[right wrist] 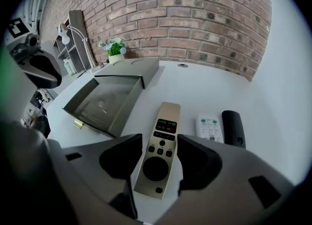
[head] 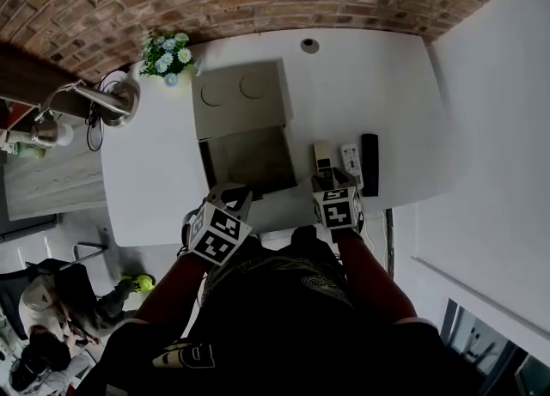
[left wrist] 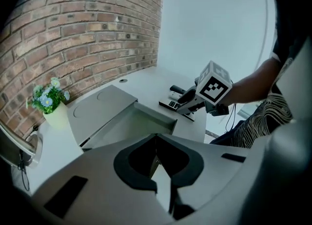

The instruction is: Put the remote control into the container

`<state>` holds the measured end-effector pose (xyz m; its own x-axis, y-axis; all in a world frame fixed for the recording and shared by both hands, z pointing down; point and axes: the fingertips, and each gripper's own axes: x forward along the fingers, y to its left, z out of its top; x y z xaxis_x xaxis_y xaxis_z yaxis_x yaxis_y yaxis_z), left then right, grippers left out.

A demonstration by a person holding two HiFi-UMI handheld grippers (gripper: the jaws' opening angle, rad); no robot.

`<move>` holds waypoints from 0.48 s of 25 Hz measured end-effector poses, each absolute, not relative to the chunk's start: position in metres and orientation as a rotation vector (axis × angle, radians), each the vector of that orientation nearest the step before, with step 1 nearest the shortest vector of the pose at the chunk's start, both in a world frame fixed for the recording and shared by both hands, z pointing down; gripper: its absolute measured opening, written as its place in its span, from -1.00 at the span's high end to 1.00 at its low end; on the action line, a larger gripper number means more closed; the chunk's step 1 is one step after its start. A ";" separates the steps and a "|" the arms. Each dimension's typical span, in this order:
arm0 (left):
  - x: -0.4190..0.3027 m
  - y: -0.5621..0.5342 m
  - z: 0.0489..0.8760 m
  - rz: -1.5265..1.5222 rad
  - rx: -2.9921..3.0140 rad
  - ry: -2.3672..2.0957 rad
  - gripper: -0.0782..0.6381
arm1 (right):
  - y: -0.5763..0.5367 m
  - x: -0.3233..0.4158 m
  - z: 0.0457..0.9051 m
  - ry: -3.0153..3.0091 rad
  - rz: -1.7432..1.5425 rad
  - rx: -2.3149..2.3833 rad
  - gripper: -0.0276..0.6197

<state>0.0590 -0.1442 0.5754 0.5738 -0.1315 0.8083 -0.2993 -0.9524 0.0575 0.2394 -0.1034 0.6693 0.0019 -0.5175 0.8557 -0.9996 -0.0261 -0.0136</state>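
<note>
Straddling the slim gold-coloured remote control with dark buttons (right wrist: 165, 116), the right gripper (right wrist: 157, 143) pointed steeply down with its jaws spread wide, one on each side of the remote's lower half and a gap showing on both sides, so nothing was pinched. That remote lay flat on the white tabletop (head: 387, 85), outside the container and just to the right of it. The grey rectangular open-topped container (right wrist: 127, 106) sat with its flat lid (head: 241, 98) folded back behind it, and its inside looked bare. Beside the gold remote, further right, lay a short white remote with small coloured buttons (right wrist: 209, 127) and then a narrow black remote (right wrist: 233, 127), the three side by side and roughly parallel. The left gripper (left wrist: 161, 170) hung above the near edge of the table by the container's front left corner, its jaws pressed together with nothing between them. A small pot of blue and white flowers (head: 169, 55) stood at the far left corner of the table, near the red brick wall (right wrist: 195, 19)
</note>
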 end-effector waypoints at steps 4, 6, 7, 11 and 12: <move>0.054 -0.145 0.578 1.269 2.562 -0.370 0.76 | -0.103 0.241 0.682 -1.539 0.950 1.593 0.26; 0.053 -0.147 0.577 1.228 2.530 -0.383 0.76 | -0.103 0.243 0.683 -1.522 0.942 1.595 0.26; 0.052 -0.148 0.577 1.207 2.513 -0.393 0.76 | -0.103 0.245 0.683 -1.516 0.942 1.598 0.26; 0.044 -0.157 0.574 1.153 2.489 -0.444 0.76 | -0.104 0.251 0.681 -1.537 0.967 1.621 0.32; 0.042 -0.160 0.573 1.143 2.493 -0.458 0.76 | -0.105 0.251 0.677 -1.545 0.961 1.627 0.33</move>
<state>0.0416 -0.1603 0.5733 0.6201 -0.1408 0.7718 -0.4313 -0.8830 0.1855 0.2511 -0.1045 0.6772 0.0194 -0.4907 0.8711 -0.9983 -0.0574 -0.0101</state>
